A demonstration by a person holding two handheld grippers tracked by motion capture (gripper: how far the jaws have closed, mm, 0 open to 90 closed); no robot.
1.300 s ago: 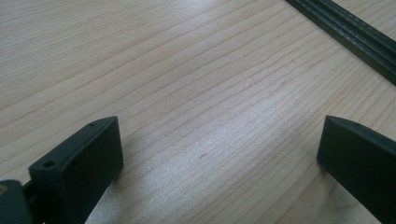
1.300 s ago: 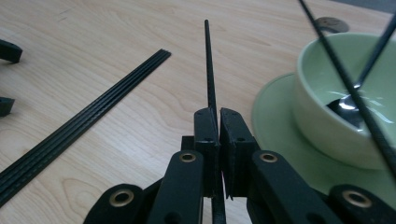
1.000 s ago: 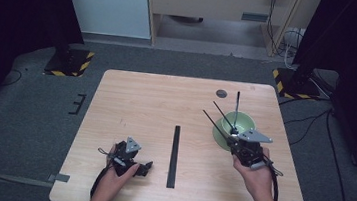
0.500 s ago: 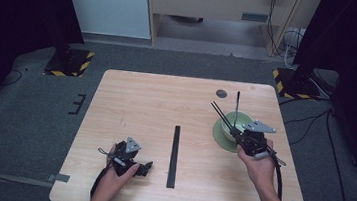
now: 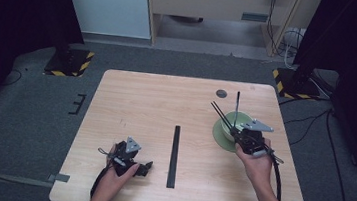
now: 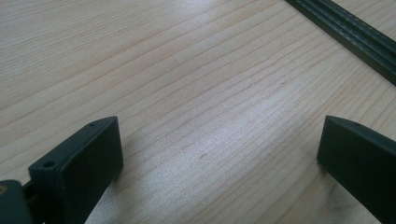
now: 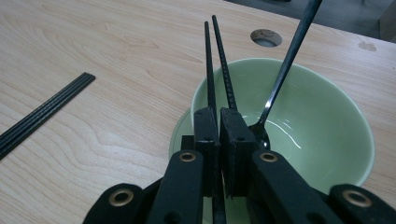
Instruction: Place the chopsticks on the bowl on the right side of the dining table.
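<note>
The right gripper is closed on a pair of black chopsticks. Its two jaws stand pressed together with the sticks between them, and the sticks come out of the jaws and point away over the table, a little spread at the far ends. In the high view the right gripper is at the near edge of the green bowl, on the right half of the wooden table, and the chopsticks rise slanted above the bowl's left side.

In the right gripper view the green bowl is just behind the jaws. A dark spoon leans inside it, its head down near the bottom and its handle going up past the far rim. There seems to be a little clear liquid at the bottom, but the reflection makes it hard to be sure.

The left gripper lies low on the table near the front edge, in the person's left hand. In its own view the jaws are wide apart with only bare wood between them. A long black strip lies on the table between the two grippers.
</note>
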